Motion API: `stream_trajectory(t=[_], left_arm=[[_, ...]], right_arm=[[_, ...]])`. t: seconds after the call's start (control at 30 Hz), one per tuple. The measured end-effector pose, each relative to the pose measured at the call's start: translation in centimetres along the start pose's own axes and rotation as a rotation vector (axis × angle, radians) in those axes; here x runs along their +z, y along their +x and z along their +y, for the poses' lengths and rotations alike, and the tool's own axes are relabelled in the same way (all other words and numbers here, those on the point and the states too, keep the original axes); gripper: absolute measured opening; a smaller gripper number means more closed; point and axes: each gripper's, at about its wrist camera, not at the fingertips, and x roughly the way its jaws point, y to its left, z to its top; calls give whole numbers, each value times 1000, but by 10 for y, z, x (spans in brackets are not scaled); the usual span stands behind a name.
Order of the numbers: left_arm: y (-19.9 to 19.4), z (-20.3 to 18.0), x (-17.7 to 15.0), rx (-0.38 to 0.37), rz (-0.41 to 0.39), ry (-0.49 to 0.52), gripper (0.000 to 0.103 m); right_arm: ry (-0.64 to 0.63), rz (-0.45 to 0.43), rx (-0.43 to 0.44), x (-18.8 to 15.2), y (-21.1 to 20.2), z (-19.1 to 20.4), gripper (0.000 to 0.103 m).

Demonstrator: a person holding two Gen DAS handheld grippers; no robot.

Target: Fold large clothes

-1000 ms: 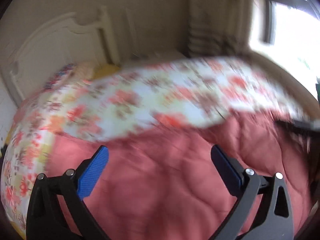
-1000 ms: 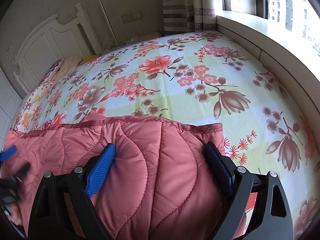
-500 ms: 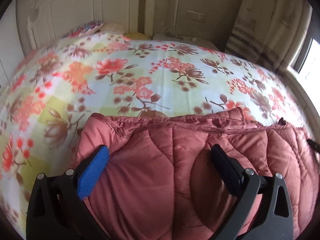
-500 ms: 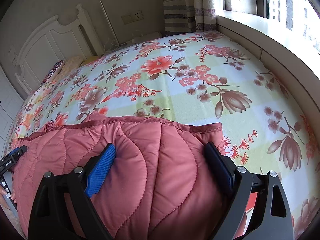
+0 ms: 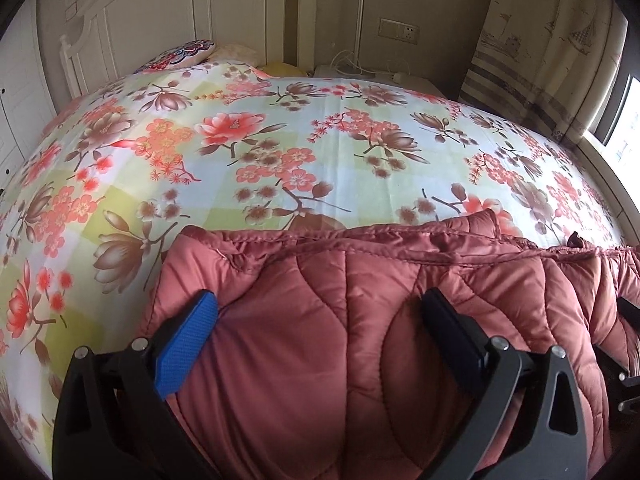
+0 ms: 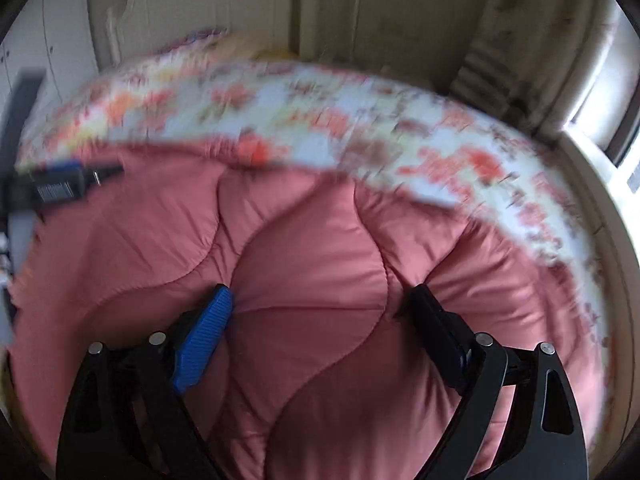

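A pink quilted padded coat (image 5: 360, 340) lies on a bed with a floral sheet (image 5: 280, 152). My left gripper (image 5: 320, 312) stands with its jaws wide, pressed into a thick fold of the coat near its left hem. In the right wrist view, which is blurred by motion, my right gripper (image 6: 320, 308) also grips a bulging fold of the coat (image 6: 312, 248) between its wide-set fingers. The left gripper also shows at the left edge of the right wrist view (image 6: 60, 188).
A white headboard (image 5: 180, 20) and pillows (image 5: 180, 54) are at the far end of the bed. A bedside stand with cables (image 5: 360, 72), a striped curtain (image 5: 540, 52) and a window ledge (image 5: 608, 168) are at the right.
The left gripper swung and settled facing the headboard with the coat's hem in front. The right gripper, still half a second ago, now moves fast and turns toward the headboard with its fold of coat.
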Motion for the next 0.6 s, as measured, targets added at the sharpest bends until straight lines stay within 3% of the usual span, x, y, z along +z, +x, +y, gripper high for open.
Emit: stream_trajectory(t=[0.1,0.23,0.3,0.33,0.37,0.4,0.43,0.47,0.6], left_arm=[[1,0,0,4,5,0,101],[3,3,1,-4,3,-8,101],[3,2,1,-2,5,-7,101],[3,2,0,-1,7,-6,101],[5,1,1,0,16,0,101],[6,-2,1,12,26,9,101],[7,-5,1,28,36,22,101],[9,-10,2,56,49,45,101],[9,-16,3,94,66,77,101]], right_arm=[[25,4,-2,8,-14,-12,89],[203,-106,-107,7,-47,-79,91],[318,-80,-138,-6,-41,-119,91],[384,-28,-163,-18,-28,-142,92],[426,16,-158,-28,-16,-156,92],[479,38,-100,-40,-5,-167,92],[552,19,1,-51,1,-179,92],[575,7,23,-53,-1,-183,92],[526,17,-31,-45,-2,-173,95]])
